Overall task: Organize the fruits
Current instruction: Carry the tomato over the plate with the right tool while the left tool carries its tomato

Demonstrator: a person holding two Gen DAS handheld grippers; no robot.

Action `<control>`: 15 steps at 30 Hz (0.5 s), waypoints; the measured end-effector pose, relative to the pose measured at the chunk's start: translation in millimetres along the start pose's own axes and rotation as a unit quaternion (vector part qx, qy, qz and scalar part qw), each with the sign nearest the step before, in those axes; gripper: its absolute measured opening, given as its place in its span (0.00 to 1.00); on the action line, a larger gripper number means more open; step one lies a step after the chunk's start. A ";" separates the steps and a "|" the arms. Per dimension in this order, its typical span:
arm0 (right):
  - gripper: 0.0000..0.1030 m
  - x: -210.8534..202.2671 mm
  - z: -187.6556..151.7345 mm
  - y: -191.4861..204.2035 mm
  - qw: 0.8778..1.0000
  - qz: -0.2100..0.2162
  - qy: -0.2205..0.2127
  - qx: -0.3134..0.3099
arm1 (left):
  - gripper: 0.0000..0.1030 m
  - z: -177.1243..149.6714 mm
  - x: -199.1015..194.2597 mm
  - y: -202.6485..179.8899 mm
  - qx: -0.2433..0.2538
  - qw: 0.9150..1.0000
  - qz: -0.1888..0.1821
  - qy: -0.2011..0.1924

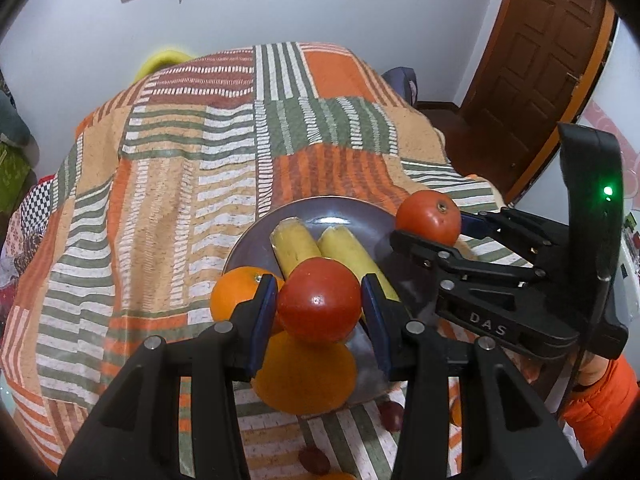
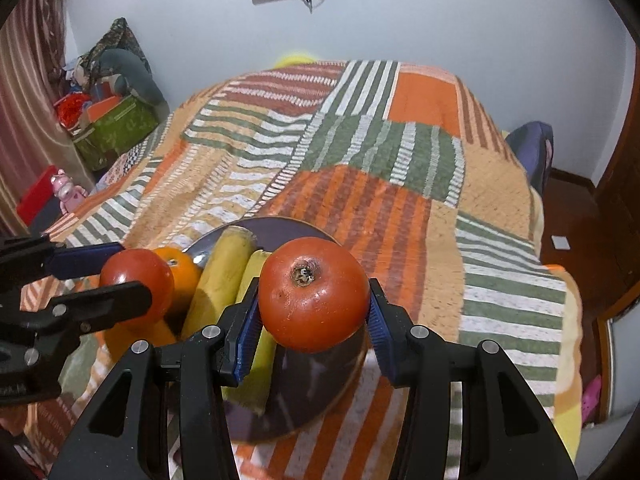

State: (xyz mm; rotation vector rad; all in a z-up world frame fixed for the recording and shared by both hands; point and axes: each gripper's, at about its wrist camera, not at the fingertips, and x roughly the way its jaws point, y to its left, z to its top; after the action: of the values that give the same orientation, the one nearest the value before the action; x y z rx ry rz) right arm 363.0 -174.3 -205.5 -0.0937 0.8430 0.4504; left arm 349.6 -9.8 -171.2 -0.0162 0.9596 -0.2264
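Holding: the left gripper (image 1: 320, 308) is clamped on a red tomato (image 1: 319, 300); the right gripper (image 2: 314, 312) is clamped on a second tomato (image 2: 314, 294), stem scar up
Plate: the dark plate (image 1: 360, 220) sits at the near edge of the patchwork blanket (image 1: 180, 184); two bananas (image 1: 296, 246) lie on it side by side, long axes running from the near rim to the far rim
Key relation: both tomatoes hang above the plate, the left one over its near-left rim by the orange (image 1: 234, 294), the right one over its right rim; each likely needs only a descent beside the bananas
Nearer hand: the left seems closer to the oranges, the right to the bare right side
Views: the left view alone shows a second orange (image 1: 306, 376) below the held tomato and small dark red fruits (image 1: 314, 460) on the blanket off the near rim; the right view alone shows the bare plate surface under its tomato
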 end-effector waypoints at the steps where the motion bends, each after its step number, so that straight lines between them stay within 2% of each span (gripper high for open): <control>1: 0.44 4.1 0.9 -1.0 1.000 0.000 0.003 0.002 | 0.42 0.1 1.8 0.6 -0.001 1.000 0.001 0.001; 15: 0.44 30.3 4.6 -2.4 1.000 -0.003 0.025 -0.001 | 0.42 -0.1 19.9 -0.2 0.004 1.000 0.016 -0.003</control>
State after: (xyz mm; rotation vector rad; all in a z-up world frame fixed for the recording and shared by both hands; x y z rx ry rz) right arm 384.8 -164.8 -225.0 -0.1099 0.8915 0.4448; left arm 360.5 -13.9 -187.3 0.0057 0.9534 -0.1997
